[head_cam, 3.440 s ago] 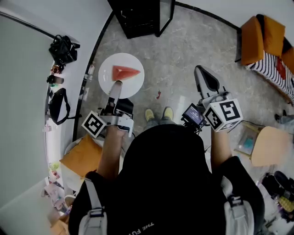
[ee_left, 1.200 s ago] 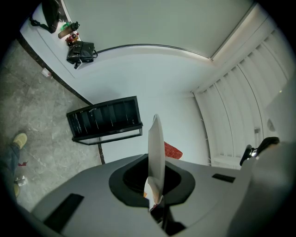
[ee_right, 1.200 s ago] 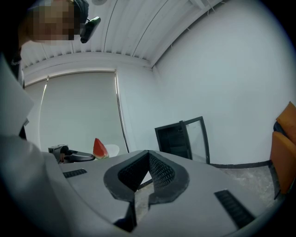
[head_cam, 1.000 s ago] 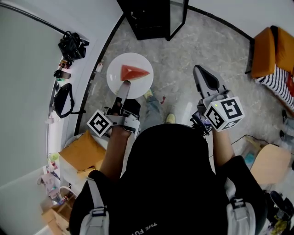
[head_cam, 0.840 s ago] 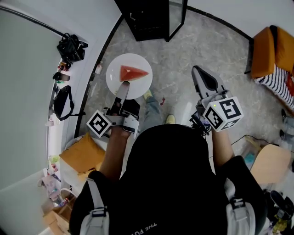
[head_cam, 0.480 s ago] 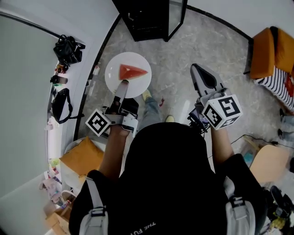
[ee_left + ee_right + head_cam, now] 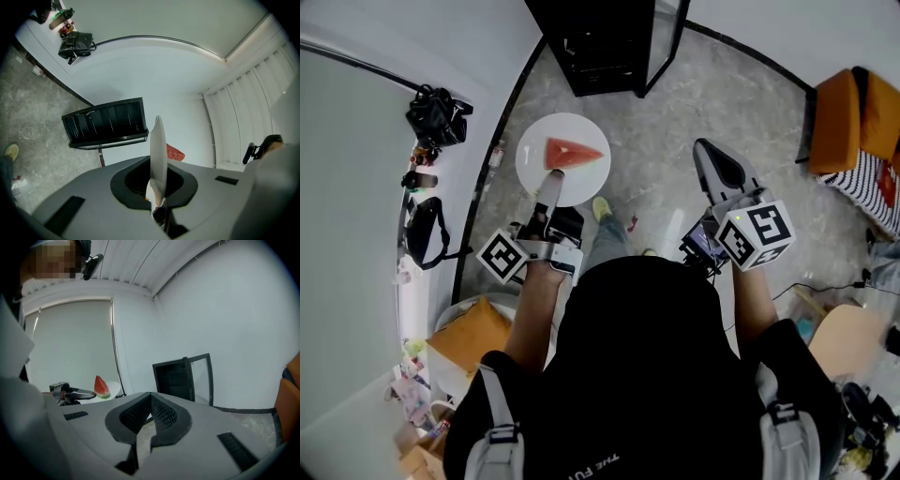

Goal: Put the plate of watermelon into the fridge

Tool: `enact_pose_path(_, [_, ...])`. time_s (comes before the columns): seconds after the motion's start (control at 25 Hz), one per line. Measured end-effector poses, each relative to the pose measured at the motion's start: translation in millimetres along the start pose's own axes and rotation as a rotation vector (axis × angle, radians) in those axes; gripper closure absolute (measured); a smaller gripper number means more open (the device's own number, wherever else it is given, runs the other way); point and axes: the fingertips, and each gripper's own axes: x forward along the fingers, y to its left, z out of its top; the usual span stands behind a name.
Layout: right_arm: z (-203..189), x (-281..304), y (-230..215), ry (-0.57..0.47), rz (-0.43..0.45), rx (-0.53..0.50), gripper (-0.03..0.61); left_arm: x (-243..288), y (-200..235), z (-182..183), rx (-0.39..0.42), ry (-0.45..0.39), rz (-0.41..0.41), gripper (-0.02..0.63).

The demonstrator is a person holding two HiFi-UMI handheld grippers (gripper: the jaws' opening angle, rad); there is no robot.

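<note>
Grey marbled floor (image 7: 712,103) spreads below the person, edged on the left by a white wall with a dark skirting line. At its far end stands a black fridge (image 7: 598,42). Its glass door (image 7: 664,42) is swung out to the right, so the dark shelves face the room.

The left tool (image 7: 550,180) is clamped tight on the near rim of a white plate (image 7: 536,155), holding it out level above the floor. The plate is close to the left wall and short of the fridge. A wedge of watermelon (image 7: 573,151) lies on the plate's far half. In the left gripper view the plate runs edge-on straight out from between the jaws.

The right tool (image 7: 705,152) has its jaws together with nothing between them. It is held well apart from the plate on the right, pointing towards the fridge.

Bare floor lies between the plate and the fridge's open front — the door's edge stands off to the right of that path. A black bag (image 7: 434,111) sits against the left wall just beside the plate's side, with a second bag (image 7: 417,230) nearer the person. A shoe (image 7: 602,208) shows on the floor below the plate's near edge. An orange cushion (image 7: 471,328) sits low on the left, and an orange seat (image 7: 851,108) stands well away on the right.
</note>
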Motion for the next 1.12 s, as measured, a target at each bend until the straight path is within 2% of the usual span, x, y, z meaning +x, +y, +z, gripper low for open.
enact_pose_path(0.44, [19.8,58.6,16.0,0.026,0.009,-0.040,0.572,20.1,9.5,55.3,-0.021,-0.022,-0.015,0.601])
enact_pose_path(1.12, [37.4,144.0,13.2,0.041,-0.043,-0.018,0.572,64.5,31.7,129.1,-0.051,0.019,-0.018,0.601])
